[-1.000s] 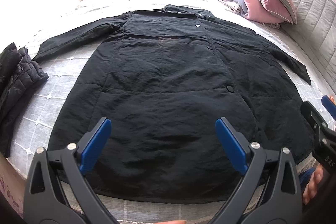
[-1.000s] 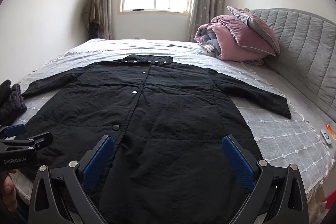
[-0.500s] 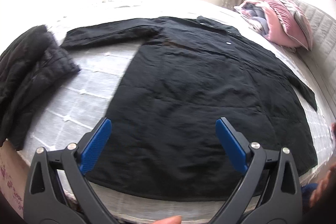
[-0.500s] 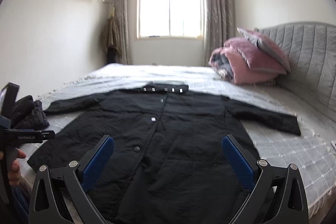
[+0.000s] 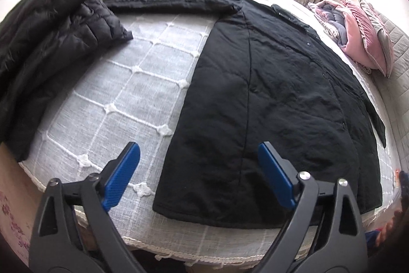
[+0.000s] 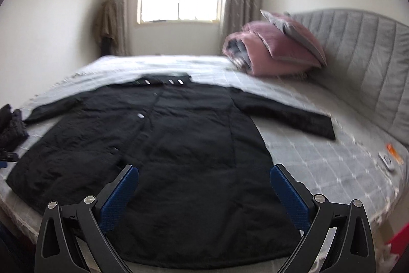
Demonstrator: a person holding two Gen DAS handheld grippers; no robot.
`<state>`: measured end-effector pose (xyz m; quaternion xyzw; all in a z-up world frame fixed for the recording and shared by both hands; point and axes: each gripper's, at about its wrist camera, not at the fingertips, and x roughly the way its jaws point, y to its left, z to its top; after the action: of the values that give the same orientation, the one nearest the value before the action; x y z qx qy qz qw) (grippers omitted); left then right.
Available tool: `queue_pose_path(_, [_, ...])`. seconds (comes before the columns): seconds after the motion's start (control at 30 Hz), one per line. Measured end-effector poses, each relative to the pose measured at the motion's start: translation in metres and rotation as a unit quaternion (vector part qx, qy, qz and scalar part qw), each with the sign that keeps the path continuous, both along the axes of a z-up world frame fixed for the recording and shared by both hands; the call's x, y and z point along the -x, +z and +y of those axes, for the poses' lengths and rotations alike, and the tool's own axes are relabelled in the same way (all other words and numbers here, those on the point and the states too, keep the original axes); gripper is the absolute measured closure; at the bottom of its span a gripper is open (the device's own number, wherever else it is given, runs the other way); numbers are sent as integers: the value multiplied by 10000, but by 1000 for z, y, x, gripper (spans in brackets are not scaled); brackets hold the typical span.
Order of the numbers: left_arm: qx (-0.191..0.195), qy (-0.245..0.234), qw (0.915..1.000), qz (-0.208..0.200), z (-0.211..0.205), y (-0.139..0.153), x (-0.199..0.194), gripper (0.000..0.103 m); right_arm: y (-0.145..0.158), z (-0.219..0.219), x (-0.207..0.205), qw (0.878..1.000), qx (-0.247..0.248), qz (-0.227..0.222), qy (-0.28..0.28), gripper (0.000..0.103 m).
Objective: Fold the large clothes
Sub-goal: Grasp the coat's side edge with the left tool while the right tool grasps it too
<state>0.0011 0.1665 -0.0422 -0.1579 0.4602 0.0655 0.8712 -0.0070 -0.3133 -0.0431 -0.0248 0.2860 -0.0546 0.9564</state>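
A long black coat [image 5: 276,99] [image 6: 163,150] lies flat and face up on the bed, sleeves spread, collar toward the window. My left gripper [image 5: 199,160] hovers over the coat's lower left hem corner; its blue-padded jaws stand wide and are closing slightly, with no cloth pinched between them. Above the hem's right half my right gripper [image 6: 204,181] stands open and holds nothing. The coat's right sleeve [image 6: 294,119] reaches toward the headboard.
A black puffer jacket [image 5: 51,42] [image 6: 11,127] lies bunched at the bed's left edge. Folded pink bedding and pillows [image 6: 276,53] sit by the grey headboard [image 6: 363,68]. Small objects [image 6: 389,155] rest on the checked bedspread [image 5: 122,99] at the right. A person's fingers [image 5: 388,234] show at the lower right.
The left gripper has swung left from the middle of the hem to the coat's lower left corner and moved closer to the bed. The right view has shifted slightly and is blurred.
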Motion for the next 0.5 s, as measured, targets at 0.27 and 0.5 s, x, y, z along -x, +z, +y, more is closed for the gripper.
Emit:
queue_pose_path(0.27, [225, 24, 9988, 443, 4, -28, -12, 33, -42, -72, -23, 9824, -926, 1276, -1000, 0])
queue_pose_path(0.5, [128, -256, 9984, 489, -17, -34, -18, 71, -71, -101, -35, 9521, -2009, 2050, -1055, 1])
